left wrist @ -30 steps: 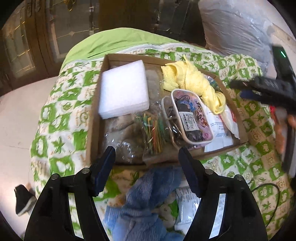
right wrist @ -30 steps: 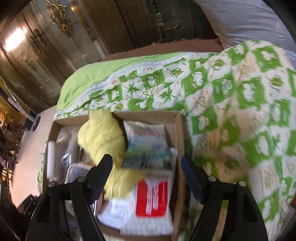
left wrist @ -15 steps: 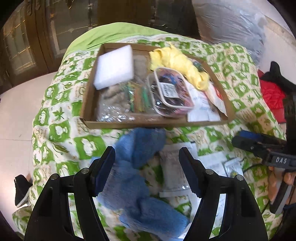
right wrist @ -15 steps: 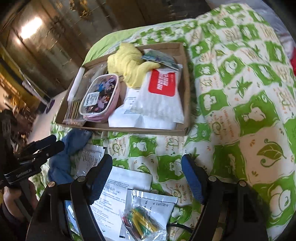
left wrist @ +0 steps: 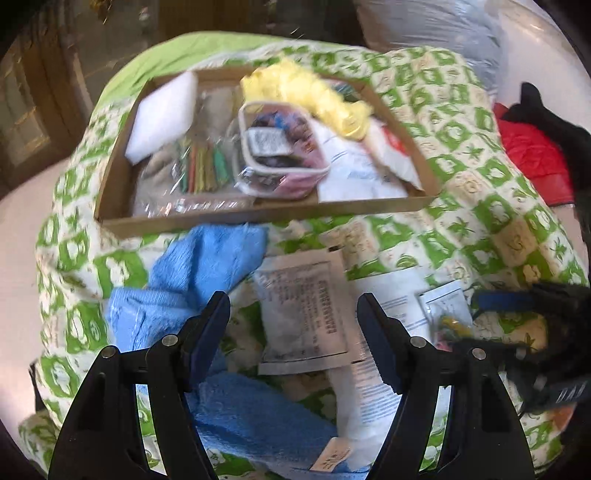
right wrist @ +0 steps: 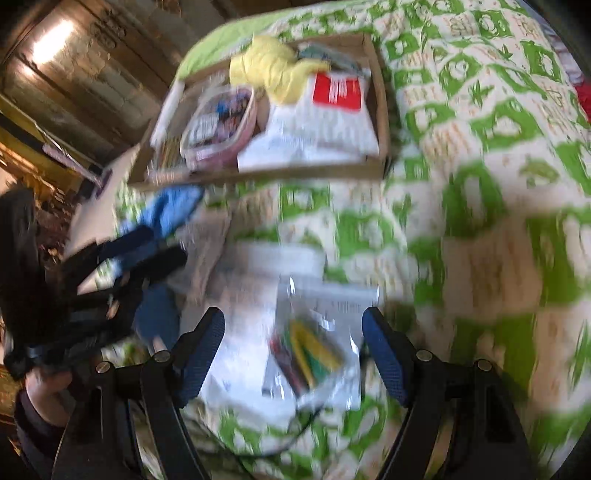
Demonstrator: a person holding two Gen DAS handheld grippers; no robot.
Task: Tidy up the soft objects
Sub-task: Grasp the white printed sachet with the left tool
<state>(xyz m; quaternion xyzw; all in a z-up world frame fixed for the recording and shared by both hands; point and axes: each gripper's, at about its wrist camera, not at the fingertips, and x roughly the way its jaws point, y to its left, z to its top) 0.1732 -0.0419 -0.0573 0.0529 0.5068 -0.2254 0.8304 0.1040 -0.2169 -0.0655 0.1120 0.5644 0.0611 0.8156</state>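
A shallow cardboard tray [left wrist: 258, 216] [right wrist: 380, 110] lies on a green-and-cream quilt [left wrist: 461, 155]. It holds a yellow cloth [left wrist: 306, 92] [right wrist: 273, 70], a white foam block [left wrist: 162, 114], a pink-rimmed case [left wrist: 280, 151] and packets. In front of the tray a blue towel [left wrist: 199, 273] lies crumpled beside a grey printed packet [left wrist: 306, 314]. My left gripper [left wrist: 291, 325] hangs open above the towel and the packet, holding nothing. My right gripper [right wrist: 293, 339] is open over a clear bag of coloured sticks [right wrist: 310, 354], not touching it. The right view is blurred.
White paper sheets [left wrist: 391, 302] lie under the packets. A red and black bundle [left wrist: 532, 151] sits at the right edge of the bed. Dark wooden cabinets [right wrist: 74, 74] stand behind, and a grey plastic bag [left wrist: 428, 22] lies beyond the quilt.
Both grippers have drawn back from above the tray toward the near part of the bed and sunk a little. The towel, packet and stick bag now lie under them. Jaws kept their width.
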